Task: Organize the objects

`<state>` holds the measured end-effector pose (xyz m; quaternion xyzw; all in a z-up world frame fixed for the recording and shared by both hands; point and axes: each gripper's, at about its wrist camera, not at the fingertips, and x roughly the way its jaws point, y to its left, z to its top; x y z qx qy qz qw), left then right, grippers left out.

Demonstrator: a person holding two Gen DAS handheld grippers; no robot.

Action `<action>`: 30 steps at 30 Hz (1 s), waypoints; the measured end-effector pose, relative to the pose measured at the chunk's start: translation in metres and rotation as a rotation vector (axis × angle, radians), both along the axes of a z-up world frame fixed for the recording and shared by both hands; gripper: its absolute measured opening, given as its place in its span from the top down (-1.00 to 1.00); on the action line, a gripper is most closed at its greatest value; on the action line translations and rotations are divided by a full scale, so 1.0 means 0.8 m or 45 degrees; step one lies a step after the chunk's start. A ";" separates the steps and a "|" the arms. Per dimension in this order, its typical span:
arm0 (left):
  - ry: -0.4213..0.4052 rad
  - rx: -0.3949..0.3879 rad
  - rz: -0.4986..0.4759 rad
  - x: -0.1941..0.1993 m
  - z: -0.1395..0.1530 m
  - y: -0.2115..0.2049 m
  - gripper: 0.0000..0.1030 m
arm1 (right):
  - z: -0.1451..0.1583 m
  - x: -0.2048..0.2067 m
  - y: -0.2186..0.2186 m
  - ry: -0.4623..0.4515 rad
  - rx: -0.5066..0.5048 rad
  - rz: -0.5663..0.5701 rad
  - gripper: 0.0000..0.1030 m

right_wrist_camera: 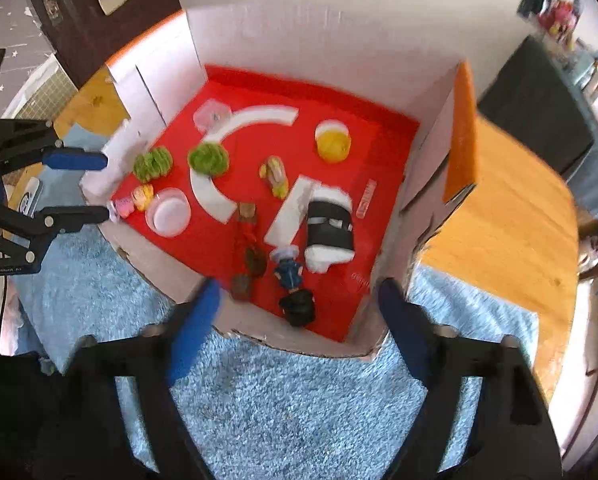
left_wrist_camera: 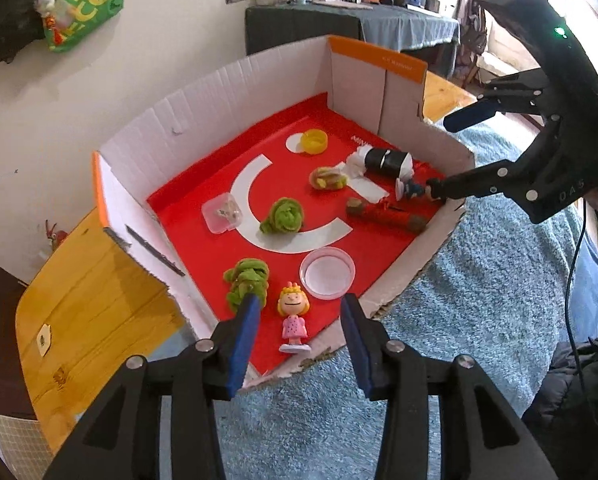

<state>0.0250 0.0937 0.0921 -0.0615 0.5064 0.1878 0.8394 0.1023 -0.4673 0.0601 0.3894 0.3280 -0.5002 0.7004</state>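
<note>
A cluttered, daylit living room around a wooden table

A rounded honey-coloured wooden tabletop (left_wrist_camera: 87, 300) carries a shaggy light-blue mat (right_wrist_camera: 299, 392). Behind it rises a plain off-white wall (left_wrist_camera: 171, 32), where a green printed shopping bag (left_wrist_camera: 85, 4) hangs. Farther back, a table draped in dark grey cloth (left_wrist_camera: 351, 28) is crowded with jars, cups and soft toys. Bright daylight enters from the far right (left_wrist_camera: 575, 4), and a dark brown door (right_wrist_camera: 99, 24) stands near the table's other side.

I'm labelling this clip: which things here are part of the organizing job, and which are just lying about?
Job: cardboard box, girl figurine, blue figurine, green pompoms, yellow cap, clear lid.
Lying about: green bag, cluttered dark table, blue rug.
</note>
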 end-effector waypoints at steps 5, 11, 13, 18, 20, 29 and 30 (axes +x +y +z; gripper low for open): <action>-0.063 0.037 0.061 -0.014 0.019 -0.013 -0.06 | 0.024 0.007 0.011 0.016 -0.064 -0.044 -0.60; -0.182 0.096 0.154 -0.029 0.043 -0.037 -0.20 | 0.041 0.007 0.039 0.003 -0.149 -0.121 -0.60; -0.218 0.121 0.175 -0.036 0.051 -0.047 -0.23 | 0.047 0.004 0.048 -0.021 -0.172 -0.149 -0.61; -0.277 0.129 0.229 -0.048 0.061 -0.066 -0.33 | 0.056 -0.004 0.068 -0.066 -0.222 -0.217 -0.69; -0.298 0.157 0.256 -0.052 0.062 -0.075 -0.40 | 0.057 -0.004 0.076 -0.074 -0.244 -0.232 -0.70; -0.370 0.187 0.326 -0.064 0.056 -0.104 -0.57 | 0.051 0.008 0.104 -0.063 -0.307 -0.289 -0.70; -0.381 0.187 0.335 -0.065 0.055 -0.106 -0.58 | 0.050 0.010 0.109 -0.058 -0.319 -0.298 -0.70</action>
